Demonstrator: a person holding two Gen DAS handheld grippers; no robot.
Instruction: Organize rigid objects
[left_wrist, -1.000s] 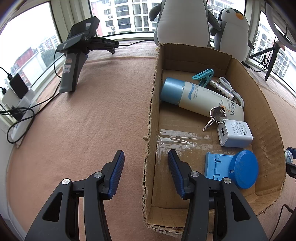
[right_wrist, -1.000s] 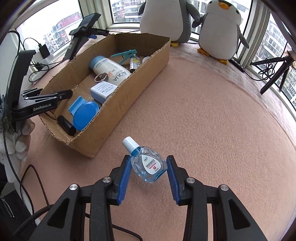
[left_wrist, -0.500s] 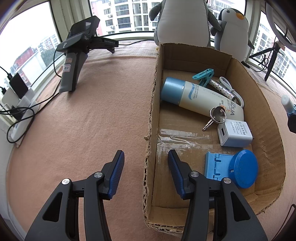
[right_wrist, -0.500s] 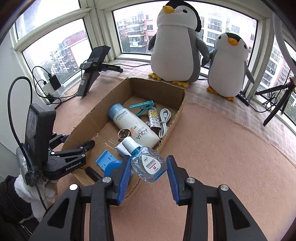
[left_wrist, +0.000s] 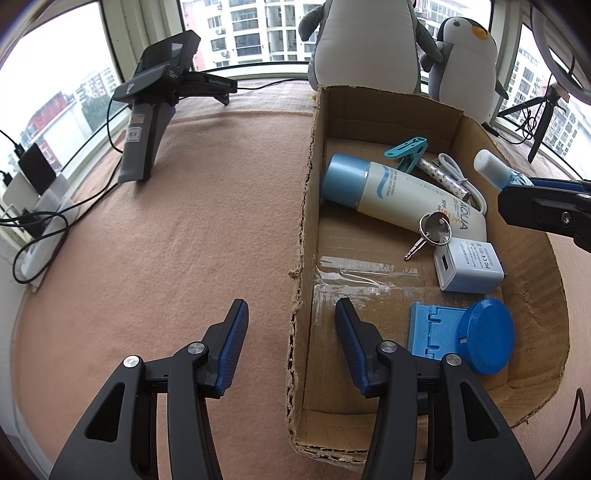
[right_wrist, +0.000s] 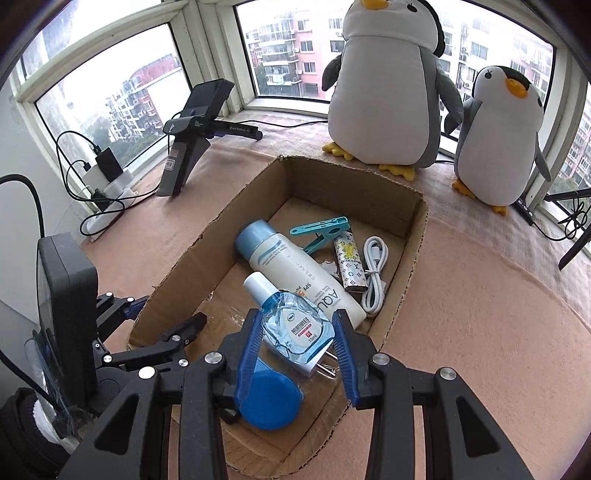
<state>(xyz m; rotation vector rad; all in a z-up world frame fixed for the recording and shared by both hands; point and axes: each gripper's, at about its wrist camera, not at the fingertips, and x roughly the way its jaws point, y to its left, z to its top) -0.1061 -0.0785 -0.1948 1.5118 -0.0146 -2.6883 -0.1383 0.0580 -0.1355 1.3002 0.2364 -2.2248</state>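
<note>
One small eye-drop bottle (right_wrist: 295, 334) is hanging above the near half of the cardboard box (right_wrist: 415, 236), its flat sides pinched by the right gripper (right_wrist: 297, 354), white cap pointing far-left. Being clear, smooth plastic, it is likely light, stiff and slippery; holding across the broad body seems wisest. Below it are lying a lotion bottle (right_wrist: 291, 267) and blue lid (right_wrist: 269, 400). Straddling the box's left wall, the left gripper (left_wrist: 291, 354) is gaping wide, holding nothing.

A table (right_wrist: 480, 332) covered in pinkish-brown cloth sits in a bay of white-framed windows (right_wrist: 288, 48). Grey daylight comes in, with apartment blocks outside. Two plush penguins (right_wrist: 388, 85) stand at the far edge, chargers (right_wrist: 110, 177) far left.
</note>
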